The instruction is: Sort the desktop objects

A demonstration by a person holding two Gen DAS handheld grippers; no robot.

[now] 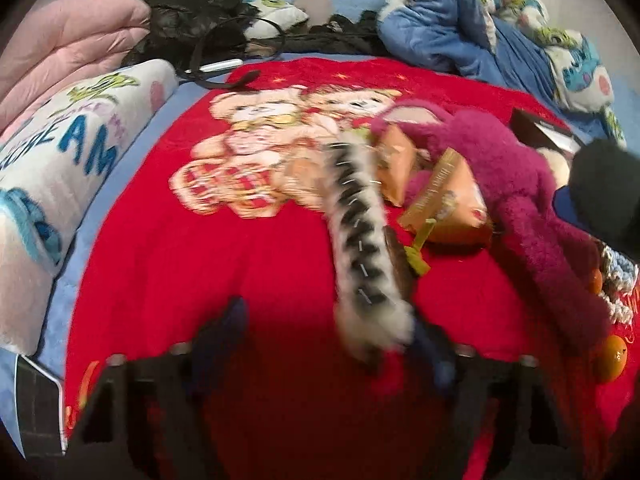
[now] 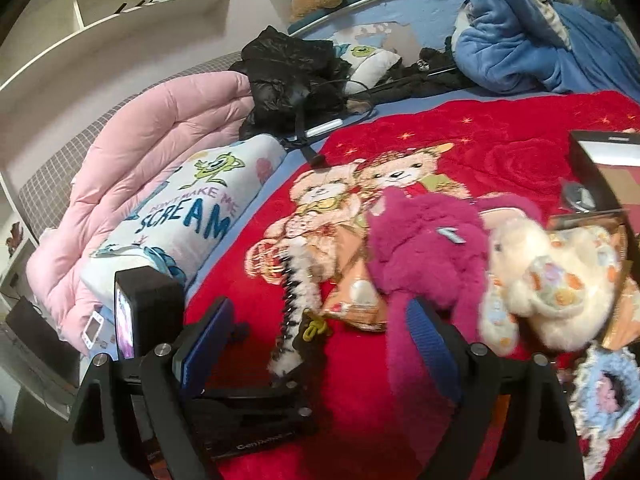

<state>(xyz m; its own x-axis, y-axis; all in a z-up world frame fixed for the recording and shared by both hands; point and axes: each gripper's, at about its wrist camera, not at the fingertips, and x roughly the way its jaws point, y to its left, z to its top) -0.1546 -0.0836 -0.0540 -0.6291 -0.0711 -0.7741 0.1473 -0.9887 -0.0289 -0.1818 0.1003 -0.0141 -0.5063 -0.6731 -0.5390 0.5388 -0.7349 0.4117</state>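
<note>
On a red bear-print blanket (image 1: 208, 264) lies a black-and-white striped fluffy tail toy (image 1: 360, 232), seen also in the right wrist view (image 2: 296, 304). Beside it are a magenta plush (image 1: 512, 184) (image 2: 424, 240), orange snack packets (image 1: 448, 204) (image 2: 356, 300) and a cream plush (image 2: 548, 284). My left gripper (image 1: 332, 340) is open; the tail's near end lies by its right finger. The view is blurred. My right gripper (image 2: 320, 344) is open above the blanket, with the left gripper's body and the tail's end between its fingers.
A "SCREAM" pillow (image 2: 188, 220) and pink quilt (image 2: 152, 152) lie at left, black clothing (image 2: 292, 76) and a blue blanket (image 2: 520, 44) at the back. A dark box (image 2: 604, 168), a crocheted item (image 2: 604, 396) and oranges (image 1: 610, 354) sit at right. A phone (image 1: 38, 404) lies bottom left.
</note>
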